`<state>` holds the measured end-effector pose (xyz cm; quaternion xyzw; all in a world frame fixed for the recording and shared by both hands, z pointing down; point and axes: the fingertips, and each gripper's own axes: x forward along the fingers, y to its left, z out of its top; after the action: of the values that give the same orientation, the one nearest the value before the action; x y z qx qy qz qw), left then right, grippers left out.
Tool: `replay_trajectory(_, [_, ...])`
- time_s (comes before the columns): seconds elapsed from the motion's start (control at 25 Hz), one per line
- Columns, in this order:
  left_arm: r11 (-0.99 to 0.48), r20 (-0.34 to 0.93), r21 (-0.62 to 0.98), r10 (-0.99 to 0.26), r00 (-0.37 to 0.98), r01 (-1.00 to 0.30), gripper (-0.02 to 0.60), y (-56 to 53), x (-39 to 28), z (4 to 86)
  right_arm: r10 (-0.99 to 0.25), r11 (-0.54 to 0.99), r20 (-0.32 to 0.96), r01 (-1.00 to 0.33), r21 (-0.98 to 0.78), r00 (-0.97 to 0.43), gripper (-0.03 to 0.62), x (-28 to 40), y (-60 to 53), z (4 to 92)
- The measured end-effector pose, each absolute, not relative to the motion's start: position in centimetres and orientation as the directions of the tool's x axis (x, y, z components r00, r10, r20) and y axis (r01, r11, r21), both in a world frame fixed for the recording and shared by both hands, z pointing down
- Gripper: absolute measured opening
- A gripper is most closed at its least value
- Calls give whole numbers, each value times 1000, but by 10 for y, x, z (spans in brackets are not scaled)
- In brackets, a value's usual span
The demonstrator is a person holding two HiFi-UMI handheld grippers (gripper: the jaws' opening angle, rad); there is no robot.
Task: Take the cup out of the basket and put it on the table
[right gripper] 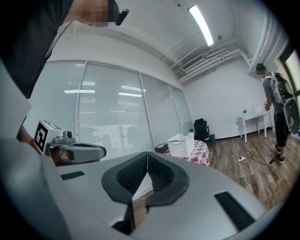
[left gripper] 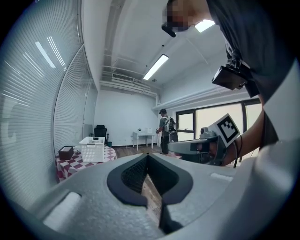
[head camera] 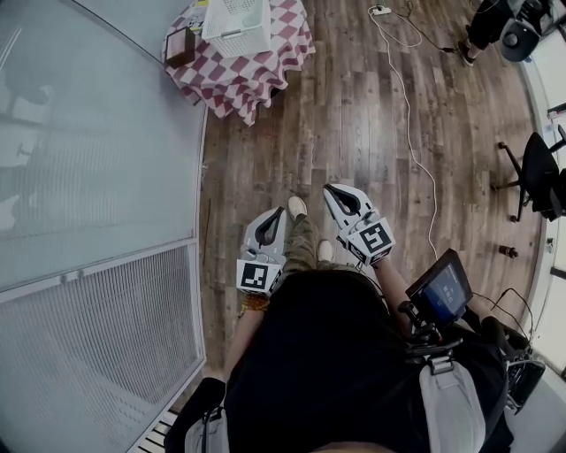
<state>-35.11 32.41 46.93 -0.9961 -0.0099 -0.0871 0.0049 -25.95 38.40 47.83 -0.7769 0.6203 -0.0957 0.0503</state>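
A white slatted basket (head camera: 237,26) stands on a round table with a red-and-white checked cloth (head camera: 265,66), far ahead across the wooden floor. The basket (left gripper: 92,149) also shows in the left gripper view and, as a basket (right gripper: 181,144), in the right gripper view. No cup is visible; the basket's inside is hidden. My left gripper (head camera: 281,211) and right gripper (head camera: 329,188) are held side by side in front of the person's body, well short of the table. Both point toward it. Each has its jaws closed tip to tip with nothing between them.
A small dark box (head camera: 179,46) sits on the table beside the basket. A glass wall with blinds (head camera: 97,177) runs along the left. A white cable (head camera: 407,106) trails over the floor. An office chair (head camera: 535,172) stands at the right. A person with a backpack (left gripper: 165,131) stands by a white desk.
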Motion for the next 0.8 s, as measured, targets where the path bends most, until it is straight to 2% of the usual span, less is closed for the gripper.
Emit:
replay_trajectory(0.52, [-996,115,11,84,990,84,6,220,-232,438,-976,-214,65,-962,-167,206,12,-158,268,439])
replay_trajectory(0.8, [-994,139,-10,102,985,104,6,159,-181,447,-977,-210,61,-966,-153,203,12,-104,211,432])
